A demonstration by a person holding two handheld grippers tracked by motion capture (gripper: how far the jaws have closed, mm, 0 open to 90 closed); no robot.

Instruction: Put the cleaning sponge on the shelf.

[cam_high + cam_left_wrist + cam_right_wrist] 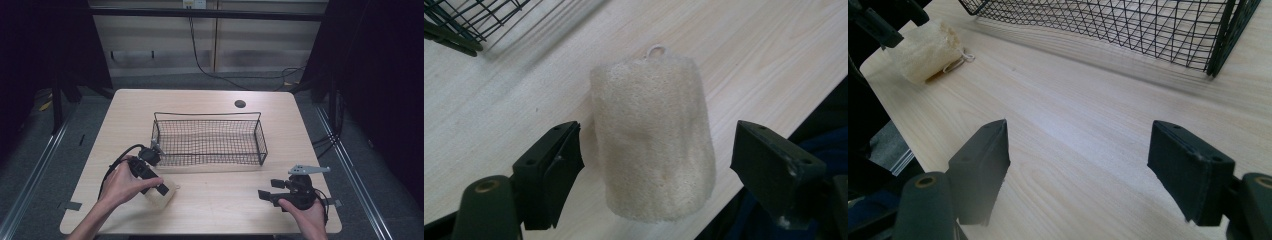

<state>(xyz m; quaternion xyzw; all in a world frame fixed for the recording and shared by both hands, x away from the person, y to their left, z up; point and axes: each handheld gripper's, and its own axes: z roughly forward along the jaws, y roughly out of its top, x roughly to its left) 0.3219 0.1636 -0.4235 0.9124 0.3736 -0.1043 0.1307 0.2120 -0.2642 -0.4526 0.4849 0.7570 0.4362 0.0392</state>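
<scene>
A: Where is the sponge [653, 135]?

B: On the desk [215, 200] near its front-left corner, just in front of the wire basket [209, 138]. A small loop sits on its far end.

A: State of the left gripper [654, 165]?

B: Jaws spread, one on each side of the sponge, not touching it. The sponge's long axis runs along the gripper's line of sight.

A: And the right gripper [1080, 165]?

B: Spread, holding nothing, near the front-right corner, well apart from the sponge. The left is nearer.
</scene>
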